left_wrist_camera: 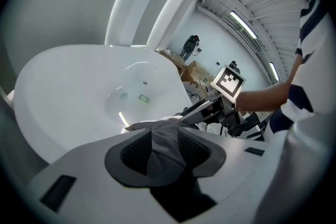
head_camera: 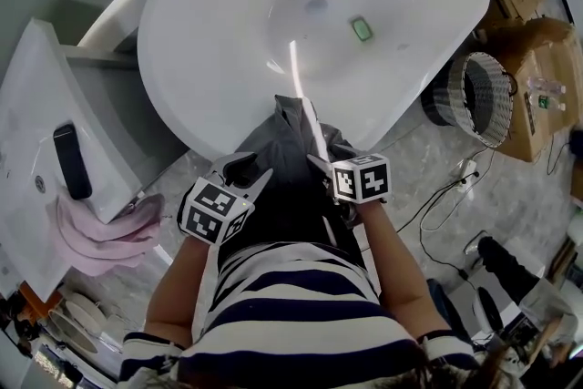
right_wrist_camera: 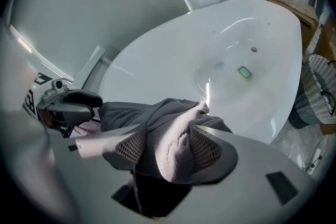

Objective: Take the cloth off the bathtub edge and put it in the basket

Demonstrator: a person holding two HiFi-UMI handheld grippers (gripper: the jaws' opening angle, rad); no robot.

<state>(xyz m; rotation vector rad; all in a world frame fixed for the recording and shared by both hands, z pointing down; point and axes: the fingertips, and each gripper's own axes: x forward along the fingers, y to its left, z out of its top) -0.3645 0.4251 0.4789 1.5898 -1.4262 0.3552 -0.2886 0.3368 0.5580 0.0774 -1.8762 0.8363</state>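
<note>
Both grippers straddle the dark grey cloth (head_camera: 284,146): left gripper (left_wrist_camera: 164,149) jaws half-closed, pinching a fold; right gripper (right_wrist_camera: 167,148) jaws wide apart round a bunch, unclamped. It drapes the white oval bathtub (head_camera: 228,41) edge. Clamp right firmly before lifting toward the mesh basket (head_camera: 497,125).

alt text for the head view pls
From above, a person in a striped top holds the left gripper and right gripper at a grey cloth draped over the near edge of a white bathtub. A wire basket stands to the right.
</note>
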